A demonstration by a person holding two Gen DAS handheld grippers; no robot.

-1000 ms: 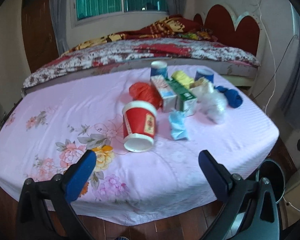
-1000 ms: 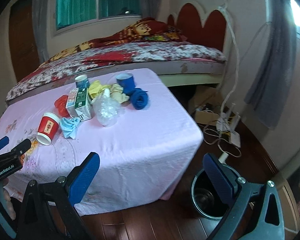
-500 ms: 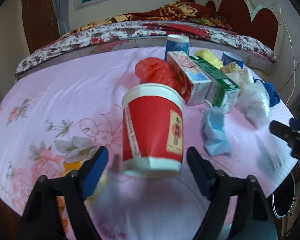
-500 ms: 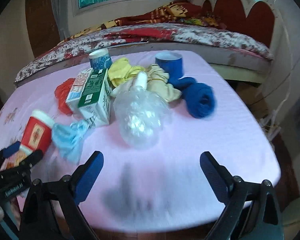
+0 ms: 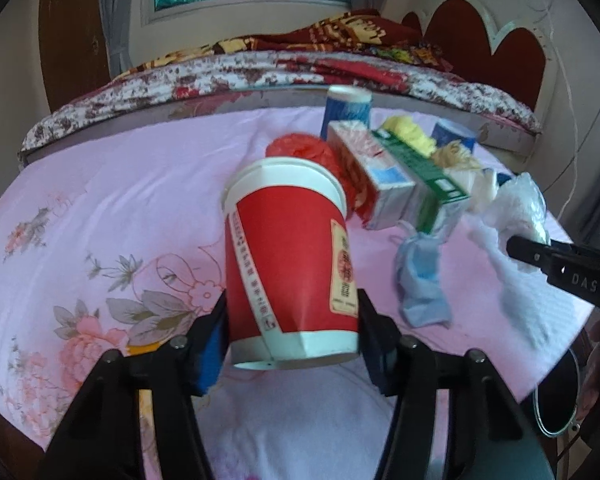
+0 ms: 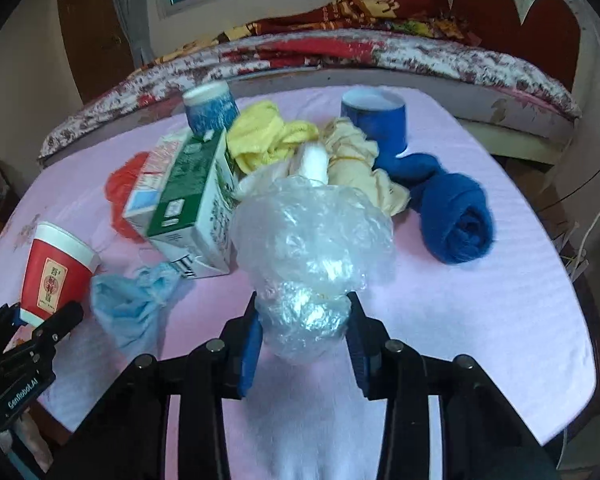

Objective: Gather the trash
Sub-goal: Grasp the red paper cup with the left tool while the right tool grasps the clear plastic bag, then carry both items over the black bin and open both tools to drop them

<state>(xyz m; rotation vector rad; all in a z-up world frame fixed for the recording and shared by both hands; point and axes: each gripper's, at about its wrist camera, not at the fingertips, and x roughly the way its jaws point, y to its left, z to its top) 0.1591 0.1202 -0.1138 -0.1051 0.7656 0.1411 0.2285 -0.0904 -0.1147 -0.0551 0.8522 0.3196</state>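
Both jaws have just been closing: the left hand-held gripper [image 5: 292, 336] clamps the red paper cup [image 5: 290, 256], the right hand-held gripper [image 6: 302, 336] squeezes the crumpled clear plastic bottle [image 6: 312, 248] on the desk [image 6: 480, 300].

Paper cup [image 6: 56, 268] leftmost on the table [image 6: 480, 320], cartons [image 6: 188, 196] beside it, crumpled bag [image 6: 312, 248] right of those.

The cup [image 5: 292, 264] is smooth red paper, the bag [image 6: 312, 248] glossy crinkled clear plastic, the cartons [image 6: 196, 196] printed card, the tablecloth [image 5: 120, 216] matt floral pink cloth, the towel [image 6: 456, 212] fuzzy blue.
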